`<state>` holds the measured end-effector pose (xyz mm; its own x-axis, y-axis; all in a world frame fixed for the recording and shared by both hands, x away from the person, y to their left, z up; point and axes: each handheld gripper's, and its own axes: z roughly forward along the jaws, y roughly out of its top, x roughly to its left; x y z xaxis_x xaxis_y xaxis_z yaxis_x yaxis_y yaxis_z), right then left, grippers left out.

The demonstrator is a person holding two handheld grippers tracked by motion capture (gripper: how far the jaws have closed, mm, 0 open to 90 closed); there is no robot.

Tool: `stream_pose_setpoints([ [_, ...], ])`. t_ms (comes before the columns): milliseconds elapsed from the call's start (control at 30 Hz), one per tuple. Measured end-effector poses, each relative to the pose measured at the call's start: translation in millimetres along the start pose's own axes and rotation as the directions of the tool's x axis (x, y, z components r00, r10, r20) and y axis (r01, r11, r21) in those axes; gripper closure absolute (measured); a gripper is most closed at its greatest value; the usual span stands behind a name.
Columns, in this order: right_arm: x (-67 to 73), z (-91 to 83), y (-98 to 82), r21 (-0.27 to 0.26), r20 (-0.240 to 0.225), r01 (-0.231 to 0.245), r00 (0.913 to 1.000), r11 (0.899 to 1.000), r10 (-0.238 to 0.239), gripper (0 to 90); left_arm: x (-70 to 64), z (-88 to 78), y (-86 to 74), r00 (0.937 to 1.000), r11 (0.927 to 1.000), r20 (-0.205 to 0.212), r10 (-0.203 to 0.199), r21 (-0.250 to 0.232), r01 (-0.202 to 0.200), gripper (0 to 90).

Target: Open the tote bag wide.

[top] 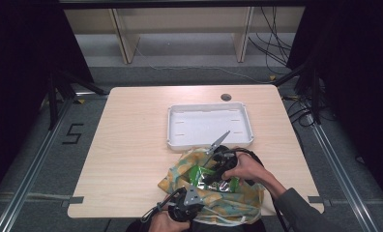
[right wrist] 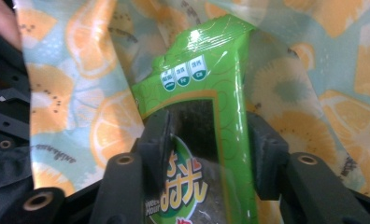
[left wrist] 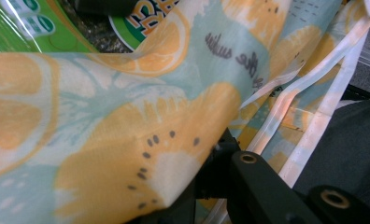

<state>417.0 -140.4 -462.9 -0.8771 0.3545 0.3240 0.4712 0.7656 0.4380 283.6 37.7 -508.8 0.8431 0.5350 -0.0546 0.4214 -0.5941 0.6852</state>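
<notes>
white tray [top: 180, 126] empty, far-centre on wood table [top: 131, 154]. grommet hole [top: 226, 96] nr far edge. shelf unit [top: 126, 43], loose cables [top: 272, 38] on floor beyond.

My right tongs [top: 210, 175] reach the green packet [top: 199, 173] inside the fruit-print bag [top: 218, 200]; white tray [top: 209, 124] at twelve o'clock.

On the table: one white tray [top: 209, 126] | one fruit-print bag [top: 230, 203] | one green packet [right wrist: 197, 116] | two grippers, left [top: 192, 195] and right [top: 218, 169]
</notes>
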Motion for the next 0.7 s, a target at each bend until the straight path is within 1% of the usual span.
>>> stream_pose_setpoints([
  [33, 1.5, -1.0, 0.7, -0.009, -0.009, 0.011, 0.9999, 1.000, -0.011, 59.3, 0.4, -0.1, 0.1, 1.0000, 1.0000, -0.001, 0.001, 0.001, -0.001, 89.5],
  [67, 1.5, -1.0, 0.7, -0.009, -0.009, 0.011, 0.9999, 1.000, -0.011, 59.3, 1.2, -0.4, 0.4, 0.9999, 0.9999, -0.002, 0.015, 0.002, -0.015, 89.5],
  [100, 2.6, -3.4, 1.3, -0.015, -0.008, 0.021, 0.9997, 1.000, -0.021, 60.8, 1.6, -0.4, 0.5, 0.9998, 0.9998, -0.001, 0.019, 0.002, -0.019, 89.5],
  [133, 5.4, -8.8, 2.6, -0.024, -0.025, 0.021, 0.9995, 0.999, -0.022, 65.0, 1.4, 0.0, -0.1, 0.9999, 0.9999, -0.005, -0.010, 0.002, 0.010, 89.5],
  [167, 7.3, -11.3, 3.2, -0.028, -0.039, 0.018, 0.9991, 0.999, -0.019, 67.1, 2.6, -0.4, 0.3, 1.0000, 1.0000, -0.002, -0.002, 0.003, 0.002, 89.5],
  [200, 7.3, -11.3, 3.2, -0.028, -0.039, 0.018, 0.9991, 0.999, -0.019, 67.1, 2.6, -0.4, 0.3, 1.0000, 1.0000, -0.002, -0.002, 0.003, 0.002, 89.5],
  [233, 11.1, -16.2, 4.0, -0.044, -0.073, 0.014, 0.9972, 0.999, -0.017, 74.3, 3.7, -0.8, 0.1, 0.9998, 1.0000, -0.019, -0.009, -0.001, 0.009, 89.5],
  [267, 11.1, -16.2, 4.0, -0.044, -0.073, 0.014, 0.9972, 0.999, -0.017, 74.3, 4.0, -1.7, 1.0, 0.9999, 0.9999, -0.008, -0.013, -0.012, 0.013, 89.5],
  [300, 13.4, -17.4, 4.8, -0.043, -0.063, 0.017, 0.9978, 0.999, -0.020, 74.3, 5.3, -3.2, 2.1, 0.9997, 0.9998, -0.017, -0.016, -0.013, 0.016, 89.5],
  [333, 15.6, -16.8, 5.9, -0.038, -0.068, 0.035, 0.9970, 0.999, -0.037, 74.6, 5.6, -3.6, 2.3, 0.9996, 0.9997, -0.022, -0.016, -0.016, 0.016, 89.4],
  [367, 18.0, -16.9, 6.3, -0.034, -0.073, 0.030, 0.9968, 0.999, -0.033, 74.7, 4.9, -4.5, 2.6, 0.9998, 0.9997, -0.006, -0.020, -0.017, 0.020, 89.4],
  [400, 20.0, -16.6, 7.1, -0.030, -0.063, 0.036, 0.9973, 0.999, -0.038, 75.0, 5.0, -4.8, 2.2, 0.9998, 0.9998, -0.012, -0.016, -0.011, 0.016, 89.4],
  [433, 20.0, -16.6, 7.1, -0.030, -0.063, 0.036, 0.9973, 0.999, -0.038, 75.0, 4.5, -4.9, 2.1, 0.9999, 0.9998, -0.002, -0.012, -0.013, 0.012, 89.4],
  [467, 19.6, -17.6, 7.7, -0.039, -0.062, 0.043, 0.9970, 0.998, -0.045, 75.1, 4.3, -5.3, 2.1, 0.9999, 0.9999, 0.010, -0.006, -0.009, 0.006, 89.3],
  [500, 18.3, -18.7, 7.8, -0.051, -0.058, 0.060, 0.9963, 0.997, -0.063, 75.0, 3.3, -5.5, 2.0, 0.9997, 0.9997, 0.015, -0.017, -0.015, 0.018, 89.0],
  [533, 18.2, -20.9, 7.9, -0.059, -0.056, 0.067, 0.9960, 0.996, -0.070, 75.1, 2.4, -6.8, 2.2, 0.9993, 0.9995, 0.025, -0.029, -0.011, 0.029, 87.7],
  [567, 19.1, -24.2, 7.6, -0.061, -0.051, 0.045, 0.9975, 0.997, -0.048, 75.1, 2.2, -8.3, 2.9, 0.9994, 0.9997, 0.029, -0.021, -0.012, 0.021, 86.2],
  [600, 16.7, -25.3, 7.9, -0.095, -0.051, 0.081, 0.9950, 0.992, -0.086, 75.1, 2.2, -10.5, 3.6, 0.9993, 0.9999, 0.036, -0.011, -0.013, 0.012, 84.2],
  [633, 16.7, -25.3, 7.9, -0.095, -0.051, 0.081, 0.9950, 0.992, -0.086, 75.1, 0.6, -12.0, 3.9, 0.9986, 0.9993, 0.039, -0.035, -0.014, 0.036, 84.2],
  [667, 17.4, -28.5, 7.7, -0.097, -0.049, 0.074, 0.9957, 0.993, -0.079, 75.1, 2.5, -14.2, 5.1, 0.9989, 0.9999, 0.047, -0.005, -0.009, 0.006, 81.6],
  [700, 16.8, -33.6, 7.7, -0.120, -0.029, 0.088, 0.9953, 0.989, -0.092, 75.1, 1.3, -16.7, 5.0, 0.9981, 0.9990, 0.047, -0.040, -0.017, 0.041, 78.2],
])
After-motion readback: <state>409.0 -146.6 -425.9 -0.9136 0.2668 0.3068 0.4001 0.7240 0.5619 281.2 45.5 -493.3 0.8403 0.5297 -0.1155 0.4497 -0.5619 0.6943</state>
